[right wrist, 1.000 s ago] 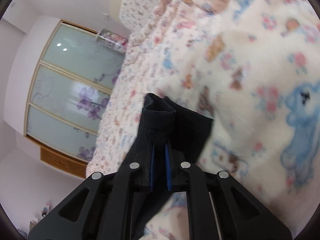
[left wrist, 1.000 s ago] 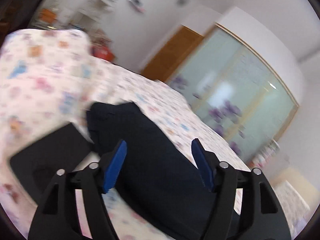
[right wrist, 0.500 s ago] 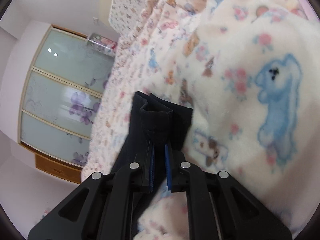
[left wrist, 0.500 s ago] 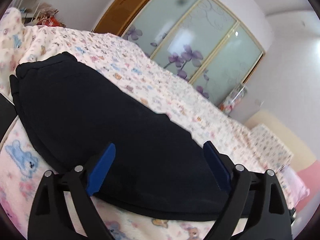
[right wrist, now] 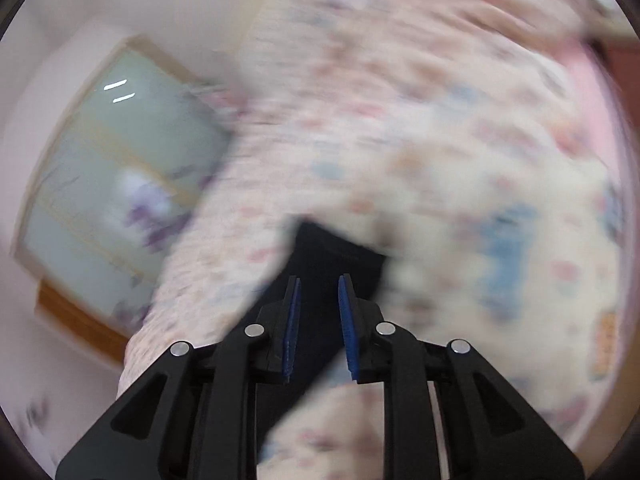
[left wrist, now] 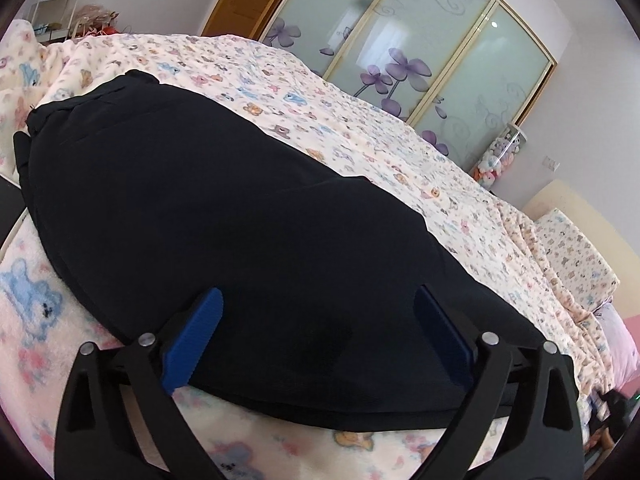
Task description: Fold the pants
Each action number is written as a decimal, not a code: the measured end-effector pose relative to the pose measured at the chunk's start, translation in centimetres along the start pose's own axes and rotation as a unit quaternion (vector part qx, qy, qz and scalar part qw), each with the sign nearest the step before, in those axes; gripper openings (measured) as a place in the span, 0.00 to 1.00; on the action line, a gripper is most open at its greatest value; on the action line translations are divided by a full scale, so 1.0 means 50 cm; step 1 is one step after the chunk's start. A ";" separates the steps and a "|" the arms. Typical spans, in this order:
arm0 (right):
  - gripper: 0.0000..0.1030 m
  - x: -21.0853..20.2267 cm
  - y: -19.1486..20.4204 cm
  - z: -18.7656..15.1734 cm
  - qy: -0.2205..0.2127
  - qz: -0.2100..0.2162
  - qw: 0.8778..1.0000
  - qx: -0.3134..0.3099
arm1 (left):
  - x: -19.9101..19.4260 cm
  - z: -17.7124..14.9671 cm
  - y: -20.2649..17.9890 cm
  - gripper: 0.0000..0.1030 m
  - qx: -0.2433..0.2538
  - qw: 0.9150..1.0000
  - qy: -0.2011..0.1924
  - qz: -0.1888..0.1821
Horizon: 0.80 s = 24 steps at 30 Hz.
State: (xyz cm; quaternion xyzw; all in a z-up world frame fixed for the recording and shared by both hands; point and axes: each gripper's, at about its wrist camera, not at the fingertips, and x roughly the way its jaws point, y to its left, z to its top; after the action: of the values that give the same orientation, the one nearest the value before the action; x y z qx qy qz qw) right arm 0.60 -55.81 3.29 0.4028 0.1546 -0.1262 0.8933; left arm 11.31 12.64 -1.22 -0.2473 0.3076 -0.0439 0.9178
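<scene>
Left wrist view shows the black cloth pants [left wrist: 224, 216] lying folded on the soft cream blanket with little bears and flowers [left wrist: 360, 128] that covers the bed. The pants make one long dark shape. Its long side runs from the near right of the picture to the far left, and the bunched, narrower end points to the far left corner.

The left gripper [left wrist: 316, 332] is just over the near part of the pants. Its jaws have just been opening and now stand very wide apart. The blue pads [left wrist: 192, 336] sit at each side with dark cloth seen between them, but they do not press on it.

Right wrist view is very blurry. The right gripper [right wrist: 318, 328] has just been opening too, and a small gap shows between its blue pads [right wrist: 347, 328]. A corner of the pants [right wrist: 332, 252] lies past the tips on the blanket [right wrist: 460, 184]. The pads do not seem to pinch the cloth, though the blur makes that hard to see.
</scene>
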 end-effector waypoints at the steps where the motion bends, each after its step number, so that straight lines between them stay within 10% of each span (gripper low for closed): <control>1: 0.21 0.017 0.033 -0.011 0.026 0.036 0.998 -0.036 | 0.003 -0.001 -0.001 0.96 0.001 1.000 0.001 0.001; 5: 0.21 0.092 0.124 -0.082 0.139 0.120 0.976 -0.116 | 0.005 0.000 0.000 0.96 0.000 1.000 0.002 0.002; 8: 0.31 0.178 0.087 -0.126 0.247 0.010 0.964 -0.094 | 0.007 0.001 0.008 0.96 -0.010 1.000 0.007 -0.007; 10: 0.20 0.207 0.013 -0.132 0.287 0.009 0.958 0.000 | 0.008 0.002 0.015 0.96 -0.020 1.000 0.009 -0.014; 17: 0.30 0.147 0.039 -0.024 0.155 0.061 0.985 -0.049 | -0.073 0.039 0.032 0.97 -0.053 0.988 -0.098 -0.106; 19: 0.62 0.135 0.030 0.008 0.104 0.036 0.992 -0.062 | -0.084 0.063 0.055 0.98 -0.075 0.984 -0.132 -0.088; 24: 0.65 0.182 -0.067 0.037 0.116 -0.079 0.990 -0.022 | -0.029 0.084 0.164 0.96 -0.183 0.979 -0.086 0.009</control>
State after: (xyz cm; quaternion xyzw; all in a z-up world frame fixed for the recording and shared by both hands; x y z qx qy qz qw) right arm 8.10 -60.28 -1.28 0.3811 0.2914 -0.1457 0.8652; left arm 12.02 21.95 -1.51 -0.4108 0.2324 0.0427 0.8806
